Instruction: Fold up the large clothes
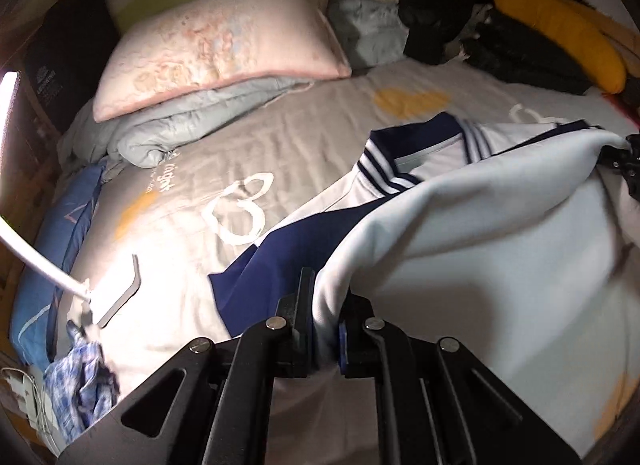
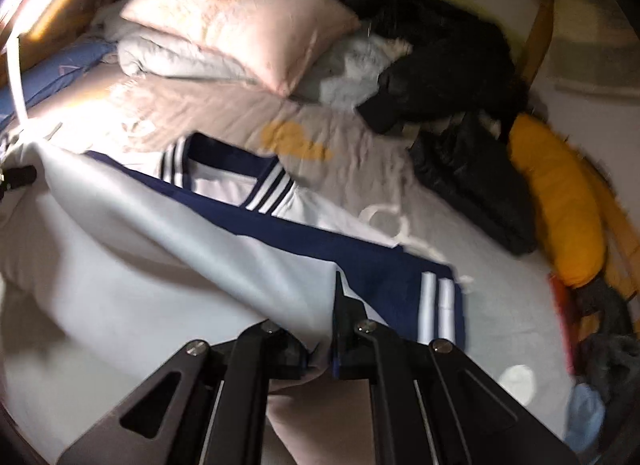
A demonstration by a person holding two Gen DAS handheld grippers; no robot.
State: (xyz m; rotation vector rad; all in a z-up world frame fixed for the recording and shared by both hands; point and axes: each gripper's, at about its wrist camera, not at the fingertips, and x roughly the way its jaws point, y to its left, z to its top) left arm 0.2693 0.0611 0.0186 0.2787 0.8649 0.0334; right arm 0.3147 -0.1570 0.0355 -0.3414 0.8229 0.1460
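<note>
The white-and-navy jacket lies spread over the grey bedsheet, below the pink pillow, with its lower white hem lifted off the sheet and stretched between the two tools. The left gripper is clamped on one corner of that hem, and the cloth bunches between its black fingers so the pads themselves are hidden. The right gripper pinches the opposite corner in the same way; in the left wrist view only its dark tip shows, far from the pillow at the right edge. The raised fold covers most of the jacket's body, leaving visible only the striped collar nearest the pillow, a navy band and one striped cuff. To the right of the pillow sits a heap of black clothes, too dark to separate into items, and beyond it a yellow cushion, partly cut off. The right wrist view is blurred throughout. Left of the pillow, a bright lamp washes out the sheet beneath it.
</note>
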